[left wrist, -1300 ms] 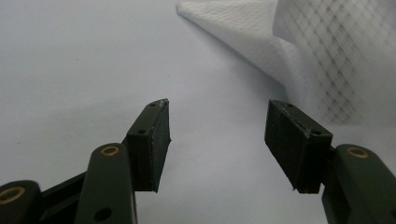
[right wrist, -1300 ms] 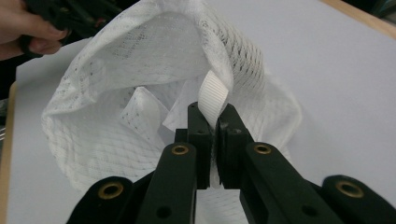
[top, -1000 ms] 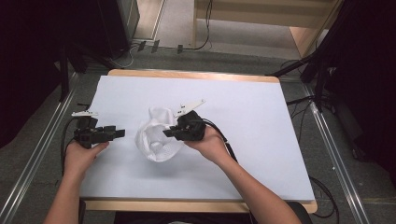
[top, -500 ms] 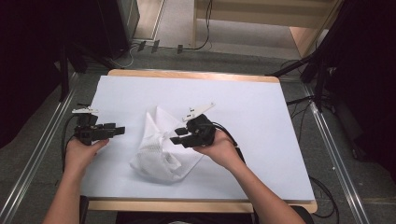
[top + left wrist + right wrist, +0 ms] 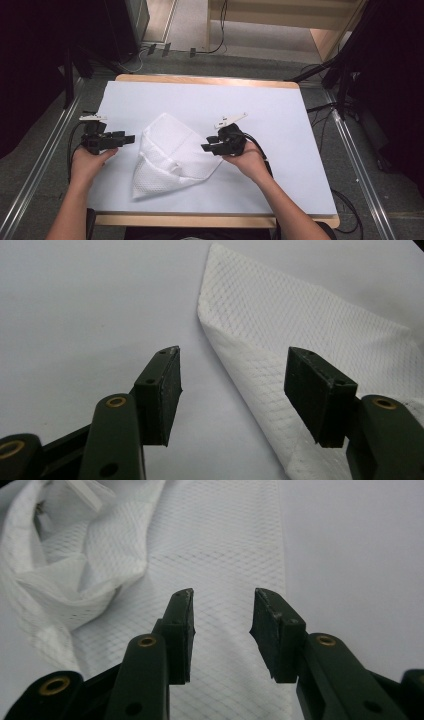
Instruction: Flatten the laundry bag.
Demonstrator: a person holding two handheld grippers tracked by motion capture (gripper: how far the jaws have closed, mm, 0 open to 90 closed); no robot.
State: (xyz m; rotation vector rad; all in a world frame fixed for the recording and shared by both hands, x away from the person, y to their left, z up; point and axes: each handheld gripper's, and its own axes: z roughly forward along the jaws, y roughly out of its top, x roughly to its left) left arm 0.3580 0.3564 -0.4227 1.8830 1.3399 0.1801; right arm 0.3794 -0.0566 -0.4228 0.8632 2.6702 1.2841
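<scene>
Near the middle of the white-covered surface (image 5: 280, 130) lies a white mesh cloth (image 5: 172, 155), partly folded, its long axis running from about 1 o'clock at its upper corner down to 7 o'clock at its lower end close to the person's edge. A folded flap reaches out toward 3 o'clock, ending just below the right gripper (image 5: 212, 146).

That gripper sits at the cloth's right edge, pointing toward 9 o'clock across it. Its jaws have just been opening and now stand about half apart with nothing between them; in the right gripper view (image 5: 222, 630) the flat mesh lies under and ahead of them, with a bunched, puffed fold at about 10 o'clock.

Off the cloth's left side, the left gripper (image 5: 122, 138) points toward 3 o'clock, apart from the fabric. Its jaws are wide open and empty; in the left gripper view (image 5: 232, 390) the cloth's folded left edge (image 5: 235, 365) runs on a slant between and beyond them, the cloth spreading toward 2 o'clock.

Judging by this layout, the right hand is the nearer one, already over the fabric, while the left would have to travel toward 3 o'clock to reach the folded edge. Any next grasp turns on that slanted edge and the flap at the right.
</scene>
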